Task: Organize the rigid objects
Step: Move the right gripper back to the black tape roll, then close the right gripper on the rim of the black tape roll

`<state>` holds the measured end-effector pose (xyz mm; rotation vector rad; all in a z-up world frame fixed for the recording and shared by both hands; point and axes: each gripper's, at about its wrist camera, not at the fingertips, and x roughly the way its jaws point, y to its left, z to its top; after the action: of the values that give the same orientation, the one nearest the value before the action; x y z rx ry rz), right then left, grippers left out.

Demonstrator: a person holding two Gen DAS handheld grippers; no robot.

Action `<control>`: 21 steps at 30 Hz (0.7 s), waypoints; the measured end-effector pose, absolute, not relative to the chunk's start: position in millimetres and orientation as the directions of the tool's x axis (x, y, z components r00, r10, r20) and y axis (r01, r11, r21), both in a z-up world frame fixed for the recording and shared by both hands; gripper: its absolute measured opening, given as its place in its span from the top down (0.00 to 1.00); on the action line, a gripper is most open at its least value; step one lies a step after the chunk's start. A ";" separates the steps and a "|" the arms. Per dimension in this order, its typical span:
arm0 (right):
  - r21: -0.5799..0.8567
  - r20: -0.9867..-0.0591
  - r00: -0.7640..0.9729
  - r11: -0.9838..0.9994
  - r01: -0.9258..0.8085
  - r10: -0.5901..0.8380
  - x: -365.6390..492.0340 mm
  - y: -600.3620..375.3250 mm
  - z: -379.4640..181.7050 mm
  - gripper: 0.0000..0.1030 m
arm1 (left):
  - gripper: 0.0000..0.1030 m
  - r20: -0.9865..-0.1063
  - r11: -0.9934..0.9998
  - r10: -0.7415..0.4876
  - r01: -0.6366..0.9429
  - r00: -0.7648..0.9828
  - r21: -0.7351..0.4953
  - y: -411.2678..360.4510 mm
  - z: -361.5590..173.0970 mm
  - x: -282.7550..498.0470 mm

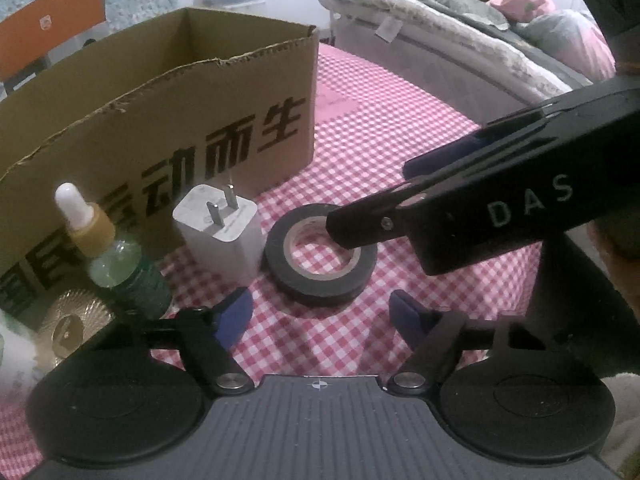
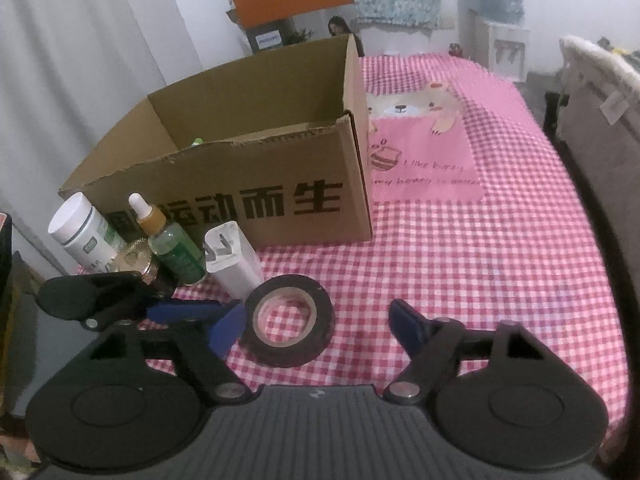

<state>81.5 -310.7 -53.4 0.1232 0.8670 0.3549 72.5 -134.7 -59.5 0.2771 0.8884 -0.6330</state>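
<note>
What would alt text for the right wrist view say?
A roll of black tape lies flat on a pink checked cloth between the open right gripper fingers. Behind it stand a white charger, a dropper bottle, a white bottle and an open cardboard box.

A black tape roll [image 2: 289,331] lies on the pink-and-white checked cloth [image 2: 460,272] beside a white charger [image 2: 234,266] and a brown cardboard box [image 2: 256,168] printed with black characters.
</note>
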 end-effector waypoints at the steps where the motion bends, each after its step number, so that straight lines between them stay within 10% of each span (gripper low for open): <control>1: 0.251 -0.726 0.589 0.934 -0.256 0.357 83.2 -311.1 -54.2 0.31 | 0.29 -0.793 0.785 -0.397 0.619 0.463 -0.031 -136.1 -60.6 73.5; 12: 0.278 -0.762 0.518 0.919 -0.280 0.388 100.2 -305.7 -69.9 0.71 | 0.36 -0.790 0.763 -0.428 0.645 0.439 -0.055 -140.8 -60.3 80.2; 21: 0.281 -0.771 0.501 0.916 -0.285 0.392 94.5 -301.3 -68.9 0.71 | 0.36 -0.791 0.772 -0.445 0.628 0.421 -0.100 -130.3 -58.5 73.6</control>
<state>94.5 -301.3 -68.9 0.1221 0.9627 0.4105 73.6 -130.3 -58.5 0.2248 0.9146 -0.6789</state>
